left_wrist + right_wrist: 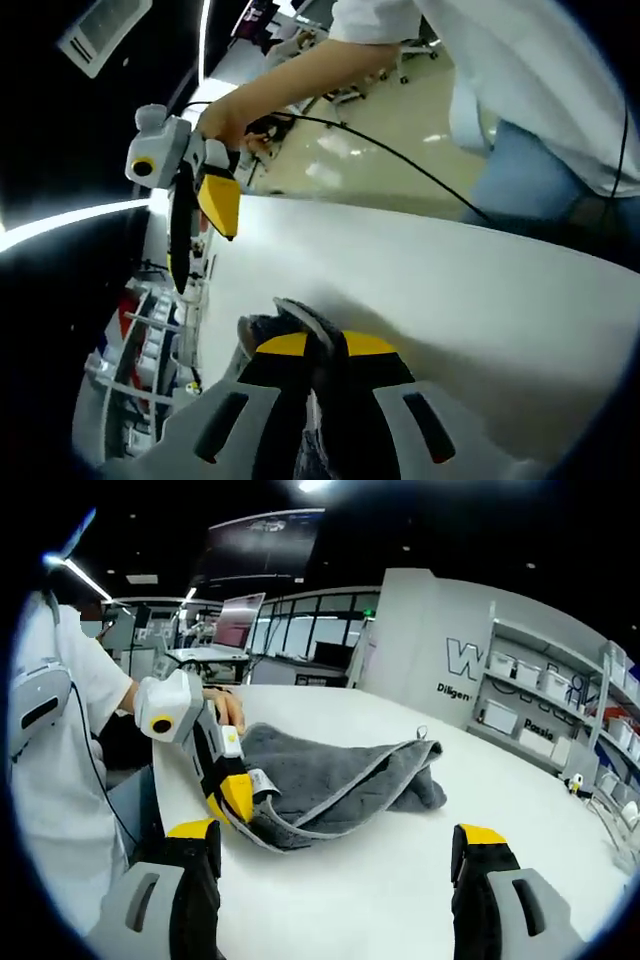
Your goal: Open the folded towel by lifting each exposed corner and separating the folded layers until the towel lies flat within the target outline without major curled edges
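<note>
A grey towel (340, 775) lies folded and bunched on the white table (400, 890), with a light hem and a small loop at its far corner. My left gripper (238, 798) is shut on the towel's near-left edge, and a hand holds it. In the left gripper view its jaws (318, 345) are pinched together on a tuft of grey towel (285, 320). My right gripper (337, 838) is open, its jaws spread wide just short of the towel with nothing between them. It also hangs above the table edge in the left gripper view (203, 255).
A person in a white shirt (520, 70) and jeans stands at the table's side, with a black cable (400, 160) trailing over the table (450, 290). Shelves with white bins (520, 680) line the right wall. A laptop (235, 620) sits on a far desk.
</note>
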Demonstrator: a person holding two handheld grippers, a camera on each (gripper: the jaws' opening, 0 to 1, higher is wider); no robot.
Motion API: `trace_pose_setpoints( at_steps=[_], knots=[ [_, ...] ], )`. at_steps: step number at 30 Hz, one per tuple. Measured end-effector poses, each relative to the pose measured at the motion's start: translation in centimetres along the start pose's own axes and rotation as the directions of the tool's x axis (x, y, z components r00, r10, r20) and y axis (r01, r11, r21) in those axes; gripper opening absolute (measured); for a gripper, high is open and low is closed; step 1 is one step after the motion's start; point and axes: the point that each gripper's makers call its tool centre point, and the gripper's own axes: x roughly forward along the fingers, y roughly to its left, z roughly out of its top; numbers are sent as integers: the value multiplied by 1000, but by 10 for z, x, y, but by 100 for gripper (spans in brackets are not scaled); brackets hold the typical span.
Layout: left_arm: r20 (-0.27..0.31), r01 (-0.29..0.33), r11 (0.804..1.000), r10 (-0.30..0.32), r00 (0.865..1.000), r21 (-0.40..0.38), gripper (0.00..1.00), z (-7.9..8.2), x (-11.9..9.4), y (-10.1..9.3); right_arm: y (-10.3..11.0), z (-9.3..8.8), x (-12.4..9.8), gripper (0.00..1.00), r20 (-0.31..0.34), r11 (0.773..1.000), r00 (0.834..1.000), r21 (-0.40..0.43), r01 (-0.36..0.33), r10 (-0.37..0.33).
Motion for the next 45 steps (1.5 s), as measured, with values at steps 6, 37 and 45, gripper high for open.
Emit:
trace_pose_setpoints(
  at_steps=[6, 37, 45],
  knots=[
    [0, -1, 1000, 1, 1000, 3, 10, 3, 0, 0, 7, -2, 0, 97, -13, 1000, 1000, 3, -9, 9],
    [197, -67, 672, 309, 930, -738, 29, 14, -79, 42, 35, -2, 10, 98, -37, 999, 998, 16, -44, 45],
    [45, -208, 527, 428, 903, -824, 45, -13, -121, 48, 39, 0, 15, 99, -43, 996, 999, 84, 0, 4]
  ],
)
